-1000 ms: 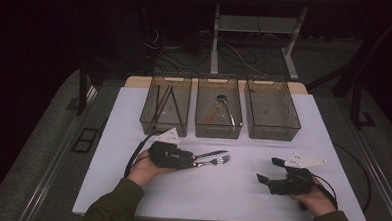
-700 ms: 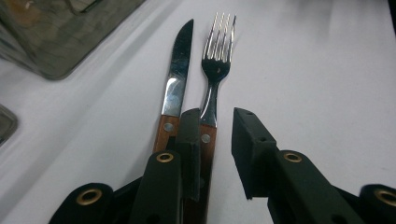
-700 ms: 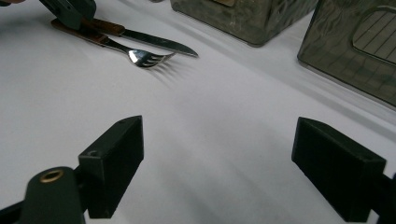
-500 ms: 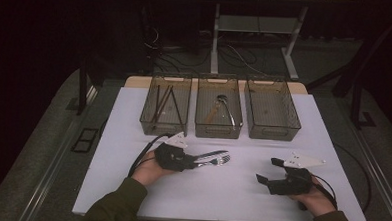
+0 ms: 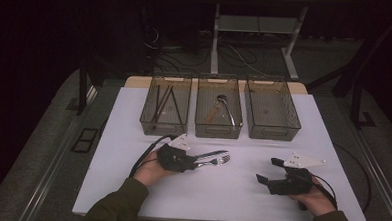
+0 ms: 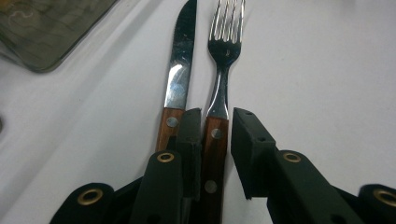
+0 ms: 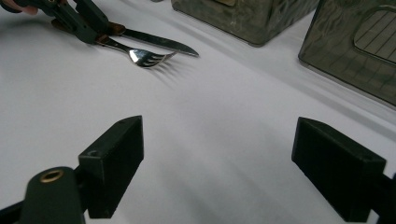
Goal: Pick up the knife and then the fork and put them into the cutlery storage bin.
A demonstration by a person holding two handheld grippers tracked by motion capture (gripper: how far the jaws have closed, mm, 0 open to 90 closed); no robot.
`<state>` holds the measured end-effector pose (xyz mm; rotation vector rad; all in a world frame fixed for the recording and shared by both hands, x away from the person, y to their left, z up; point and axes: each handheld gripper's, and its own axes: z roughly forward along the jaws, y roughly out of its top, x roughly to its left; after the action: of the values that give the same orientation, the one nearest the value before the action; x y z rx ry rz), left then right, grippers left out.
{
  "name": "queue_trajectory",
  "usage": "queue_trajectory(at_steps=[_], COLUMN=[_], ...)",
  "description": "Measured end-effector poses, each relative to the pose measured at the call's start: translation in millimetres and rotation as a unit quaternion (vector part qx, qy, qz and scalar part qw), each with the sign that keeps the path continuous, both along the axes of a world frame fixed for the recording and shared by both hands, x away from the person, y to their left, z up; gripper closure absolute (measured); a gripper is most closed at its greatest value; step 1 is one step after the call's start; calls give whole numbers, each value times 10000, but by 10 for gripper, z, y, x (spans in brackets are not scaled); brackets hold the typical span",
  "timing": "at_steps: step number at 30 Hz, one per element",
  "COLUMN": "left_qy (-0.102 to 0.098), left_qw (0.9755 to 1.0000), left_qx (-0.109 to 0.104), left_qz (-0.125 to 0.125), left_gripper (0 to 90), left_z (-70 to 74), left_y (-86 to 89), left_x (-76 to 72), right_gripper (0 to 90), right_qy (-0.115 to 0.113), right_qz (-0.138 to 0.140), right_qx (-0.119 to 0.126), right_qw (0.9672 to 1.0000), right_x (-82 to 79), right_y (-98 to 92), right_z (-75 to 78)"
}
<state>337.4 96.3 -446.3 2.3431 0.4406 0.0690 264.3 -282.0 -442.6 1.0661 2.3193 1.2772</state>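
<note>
While your left gripper (image 6: 215,140) straddles the fork (image 6: 222,70) by its wooden handle, the jaws stand narrowly apart: one pad lies against the handle, the other shows a sliver of gap, so the clamp looks unfinished. The fork lies on the table (image 5: 133,123), near the middle, with the knife (image 6: 180,70) just beside it on the far side, one jaw wedged between the two handles. Your right gripper (image 7: 219,163) waits wide apart with nothing in it at the near right. You seem to be at the grasp step. Next, close fully on the fork alone, lift without dragging the knife, and pick a bin (image 5: 271,129) among the three beyond.
</note>
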Motion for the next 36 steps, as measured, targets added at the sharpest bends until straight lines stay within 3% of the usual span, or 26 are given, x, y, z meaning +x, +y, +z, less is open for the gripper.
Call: queue_trajectory(at_steps=[10,16,20,23,29,34,36], left_qy=[37,134,282,214,201,362,353], left_qw=[9996,9974,9964,9957,9959,9982,9983], left_qx=[270,695,787,886,862,486,463], left_qz=[38,-112,-136,-175,-188,-4,3], left_gripper=[724,745,744,749,768,771,771], left_z=[36,100,116,126,123,84,85], left_y=[-69,-139,-168,-183,-167,-112,-100], left_x=[-67,-11,21,17,21,28,28], right_gripper=[168,168,168,168,168,168,168], right_qy=[-27,-6,5,12,6,-5,-1], right_qz=[10,28,43,50,49,55,52], right_qx=[-5,-15,-25,-29,-26,-10,2], right_qw=[10000,10000,10000,10000,10000,10000,10000], right_x=[2,6,10,10,7,9,7], right_y=[-1,9,18,27,27,20,16], right_z=[0,-8,-15,-15,-15,-12,-10])
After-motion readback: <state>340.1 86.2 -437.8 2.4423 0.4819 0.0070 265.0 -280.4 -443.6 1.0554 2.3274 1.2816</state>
